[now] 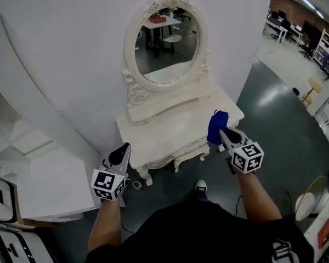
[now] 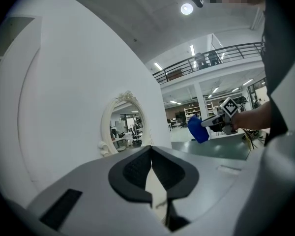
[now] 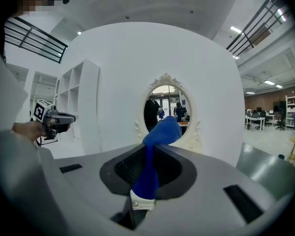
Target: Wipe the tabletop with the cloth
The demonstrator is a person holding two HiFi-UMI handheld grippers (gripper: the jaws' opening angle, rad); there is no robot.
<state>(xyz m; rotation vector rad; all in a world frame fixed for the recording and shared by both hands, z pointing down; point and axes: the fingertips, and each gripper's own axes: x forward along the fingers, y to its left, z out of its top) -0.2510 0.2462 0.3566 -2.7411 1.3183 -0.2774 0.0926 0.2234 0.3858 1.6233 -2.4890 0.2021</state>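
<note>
Firstly, right claw (image 1: 222,131): clamped on the cloth (image 1: 217,126), tips aimed forward, over the right front corner of the table (image 1: 153,138).
Right arm: bare forearm (image 1: 257,193) reaching forward from the lower right; hand itself hidden behind the marker cube (image 1: 247,156).
Cloth: blue and bunched, pinched between both pads, with a rounded lump standing out past the tips; in the left gripper view, seen held up in the air.
Left claw (image 1: 124,148): pressed shut at the tips with nothing between, only a thin slit lower down; held off the table's left front corner, over the floor (image 1: 279,141).
Left arm: forearm stretched forward from the lower left, roughly level with the right one, well apart from it.
Table: white and carved, set against the wall, with an oval mirror (image 1: 167,43) standing at its back.
Hard to tell: whether the cloth touches the tabletop; table's right edge partly covered by cloth and claw; body cut off at the bottom edge of the head view.
</note>
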